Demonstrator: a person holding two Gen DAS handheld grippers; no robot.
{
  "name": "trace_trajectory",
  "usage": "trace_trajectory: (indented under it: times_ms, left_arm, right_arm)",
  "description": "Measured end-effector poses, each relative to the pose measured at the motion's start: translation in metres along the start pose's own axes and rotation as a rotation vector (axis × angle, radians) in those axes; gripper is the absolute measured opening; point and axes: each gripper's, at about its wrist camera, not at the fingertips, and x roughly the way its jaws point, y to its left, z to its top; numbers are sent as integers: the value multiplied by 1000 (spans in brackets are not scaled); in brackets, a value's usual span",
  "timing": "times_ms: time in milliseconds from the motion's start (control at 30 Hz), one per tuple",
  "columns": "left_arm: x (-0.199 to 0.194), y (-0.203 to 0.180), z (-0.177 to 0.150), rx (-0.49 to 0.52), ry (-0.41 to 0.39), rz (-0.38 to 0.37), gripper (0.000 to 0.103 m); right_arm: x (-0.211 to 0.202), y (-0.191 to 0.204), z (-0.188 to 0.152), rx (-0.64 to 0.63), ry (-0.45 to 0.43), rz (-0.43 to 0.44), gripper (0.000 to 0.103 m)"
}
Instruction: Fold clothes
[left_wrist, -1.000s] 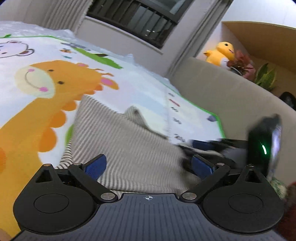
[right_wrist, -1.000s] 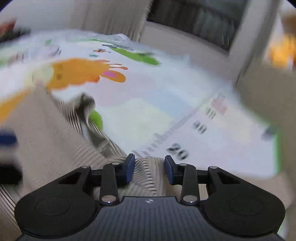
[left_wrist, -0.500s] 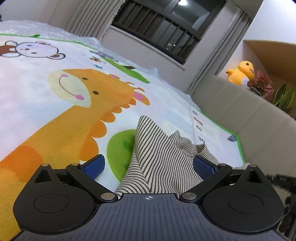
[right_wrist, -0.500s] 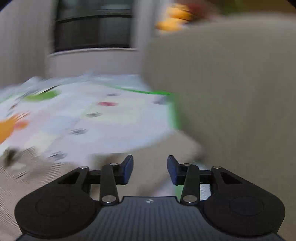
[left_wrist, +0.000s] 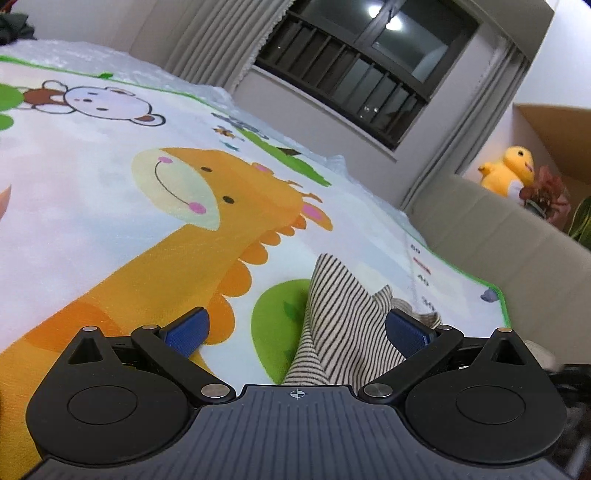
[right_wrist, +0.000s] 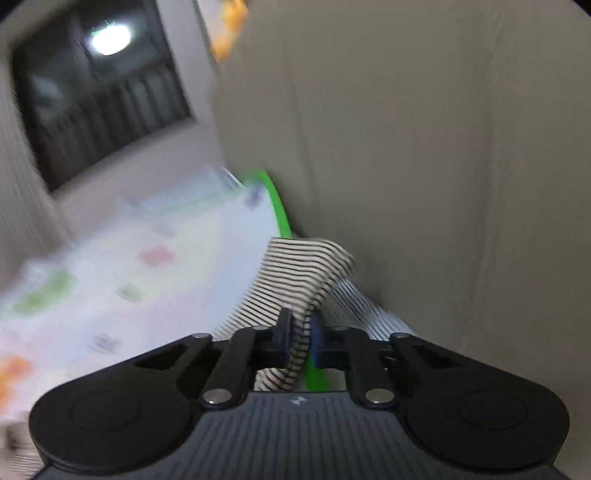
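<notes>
A second ago the right hand-held gripper (right_wrist: 299, 338) stood open over the striped garment (right_wrist: 295, 273); now its jaws are pinched shut on a fold of it, and its view has swung from the play mat (right_wrist: 147, 258) to the grey sofa side (right_wrist: 443, 166) at 3 o'clock. The left hand-held gripper (left_wrist: 295, 332) has pulled back, so the cloth that filled its view is now a small heap at 5 o'clock.

A children's play mat (left_wrist: 110, 206) carries everything. It is pale, edged in green, and printed with an orange giraffe (left_wrist: 207, 229), a monkey face (left_wrist: 107, 105), green patches and a height scale reading 60, 40 and 30. A striped garment (left_wrist: 340, 325) lies crumpled directly on it near the scale, over a green patch. The mat's green edge meets a beige sofa (left_wrist: 498, 240).
</notes>
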Motion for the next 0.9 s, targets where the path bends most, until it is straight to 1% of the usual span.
trace_trajectory:
  times_ms: [67, 167, 233, 367, 433, 500, 533, 600, 700, 767, 800, 833, 867, 900]
  left_arm:
    - [0, -2, 0, 5, -3, -7, 103]
    - [1, -6, 0, 23, 5, -7, 103]
    - [-4, -15, 0, 55, 24, 5, 103]
    - [-39, -42, -4, 152, 65, -25, 103]
    - [-60, -54, -6, 190, 85, -52, 103]
    - [-84, -60, -12, 196, 87, -86, 103]
    - [-93, -62, -15, 201, 85, -90, 103]
    - [-105, -64, -24, 215, 89, -77, 103]
    - [-108, -62, -40, 224, 129, -34, 103]
    - [-109, -59, -51, 215, 164, -29, 103]
    - [-109, -58, -56, 214, 175, -29, 103]
    - [-110, -56, -61, 218, 181, -30, 103]
    - [-110, -56, -66, 227, 186, -28, 103]
    - [-110, -56, -71, 238, 189, -25, 103]
  right_arm:
    - [-45, -2, 11, -14, -60, 69, 7]
    - [-114, -9, 14, -76, -132, 133, 7]
    - [-142, -12, 10, -106, -151, 138, 7]
    - [-184, -10, 1, -172, -183, 133, 7]
    - [-190, 27, -7, -251, -179, 213, 7]
    - [-197, 64, -15, -330, -174, 293, 7]
    - [-200, 82, -19, -369, -172, 333, 7]
    - [-207, 119, -26, -448, -167, 413, 7]
    - [-217, 174, -38, -565, -157, 535, 9]
    - [-208, 211, -55, -588, -58, 659, 13]
    - [-207, 220, -57, -595, -54, 687, 19]
    - [-207, 228, -60, -602, -49, 715, 23]
    - [-206, 236, -63, -609, -45, 743, 32]
    - [-211, 230, -65, -604, -55, 755, 38]
